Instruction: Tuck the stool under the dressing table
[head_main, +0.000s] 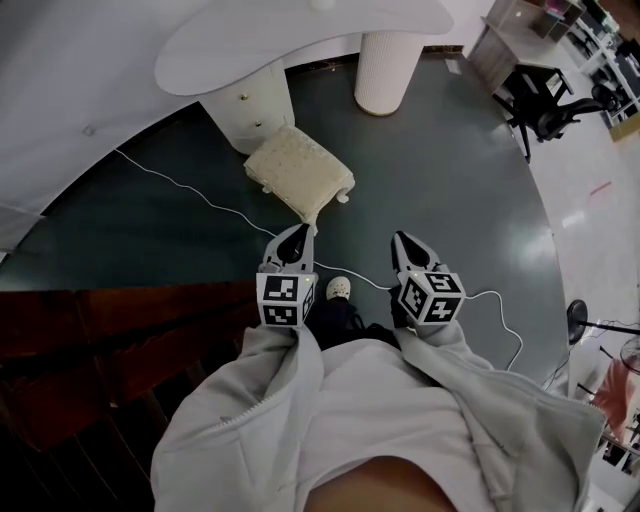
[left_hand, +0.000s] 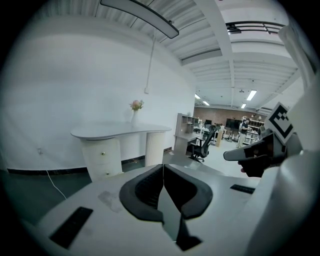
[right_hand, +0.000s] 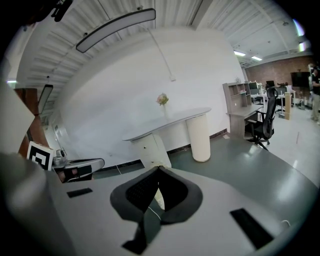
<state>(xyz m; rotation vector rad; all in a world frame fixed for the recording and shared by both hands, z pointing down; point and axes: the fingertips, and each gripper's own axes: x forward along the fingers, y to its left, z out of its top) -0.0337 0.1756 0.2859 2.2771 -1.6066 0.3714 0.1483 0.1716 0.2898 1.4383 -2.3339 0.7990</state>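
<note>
A cream cushioned stool (head_main: 298, 172) stands on the dark green floor, out in front of the white dressing table (head_main: 290, 45). It sits close to the table's drawer unit (head_main: 245, 110), and a round column leg (head_main: 387, 70) stands to the right. My left gripper (head_main: 297, 238) is just short of the stool's near corner, jaws shut and empty. My right gripper (head_main: 405, 243) hovers over bare floor to the right of the stool, also shut and empty. The table (left_hand: 120, 131) shows ahead in the left gripper view, and the table (right_hand: 167, 122) shows likewise in the right gripper view.
A white cable (head_main: 190, 190) snakes across the floor left of the stool and past my shoe (head_main: 339, 289). A black office chair (head_main: 545, 105) and a desk (head_main: 510, 40) stand at the far right. Dark wooden flooring (head_main: 100, 350) lies at the lower left.
</note>
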